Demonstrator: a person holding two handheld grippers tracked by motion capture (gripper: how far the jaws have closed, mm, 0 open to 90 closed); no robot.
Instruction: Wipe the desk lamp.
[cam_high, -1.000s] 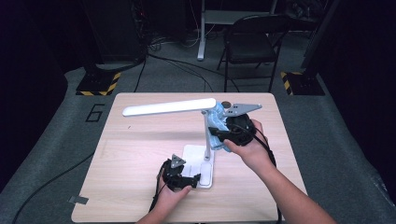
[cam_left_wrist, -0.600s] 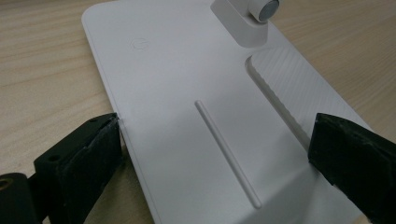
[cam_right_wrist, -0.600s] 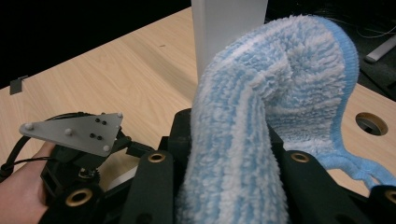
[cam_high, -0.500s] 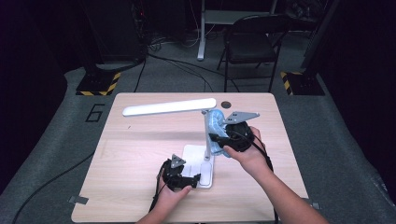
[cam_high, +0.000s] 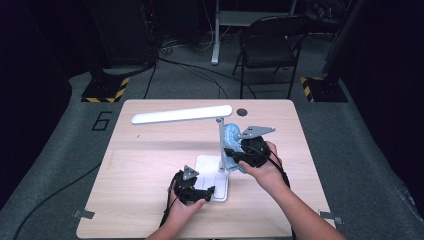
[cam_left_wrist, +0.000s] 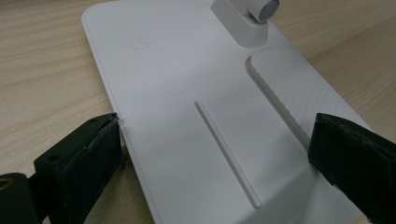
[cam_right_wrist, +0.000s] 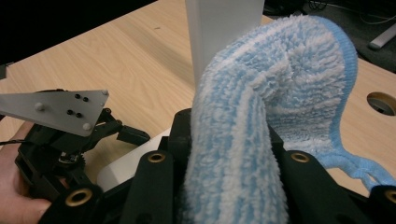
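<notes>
A white desk lamp stands on the wooden table (cam_high: 150, 165), its long head (cam_high: 182, 115) level above its post (cam_high: 221, 145). My left gripper (cam_high: 206, 192) is shut on the flat lamp base (cam_high: 207, 165). In the left gripper view the jaws of that gripper (cam_left_wrist: 218, 137) press on the two long edges of the base (cam_left_wrist: 187, 84). My right gripper (cam_high: 234, 154) is shut on a fluffy blue and white cloth (cam_high: 231, 136) held against the post. In the right gripper view the cloth (cam_right_wrist: 271, 93) bulges up from between the jaws of the right gripper (cam_right_wrist: 229, 158), in front of the post (cam_right_wrist: 219, 32).
A round cable hole (cam_high: 242, 112) sits near the table's far edge. A black folding chair (cam_high: 270, 50) and cables lie on the floor behind the table. The left gripper (cam_right_wrist: 128, 135) with its grey plate is close to the cloth's left in the right gripper view.
My right gripper has slid down along the lamp post with the cloth in it. The left gripper and the lamp have stayed put.
</notes>
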